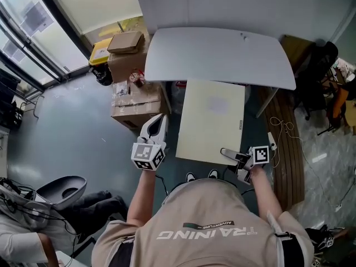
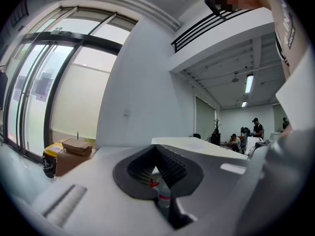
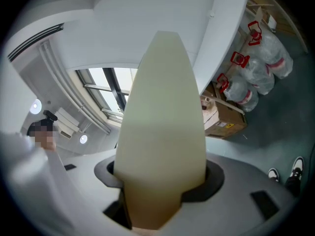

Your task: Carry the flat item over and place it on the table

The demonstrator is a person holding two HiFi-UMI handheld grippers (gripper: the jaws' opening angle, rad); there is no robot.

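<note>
A flat cream board [image 1: 211, 118] hangs level in front of me, its far edge just under the near edge of the white table [image 1: 222, 54]. My right gripper [image 1: 225, 152] is shut on the board's near right corner. In the right gripper view the board [image 3: 162, 122] fills the space between the jaws of the right gripper [image 3: 157, 181] and runs toward the table [image 3: 216, 33]. My left gripper [image 1: 158, 118] is held left of the board, apart from it, pointing forward. It is shut and holds nothing; in its own view the left gripper [image 2: 156, 154] has its pads together.
Cardboard boxes [image 1: 130, 102] and a yellow bin [image 1: 100, 52] stand left of the table. Bagged items [image 3: 256, 73] lie under the table. Wooden planks [image 1: 286, 149] with a cable lie on the floor at right. A grey chair [image 1: 64, 189] is at lower left. People [image 2: 256, 127] are far off.
</note>
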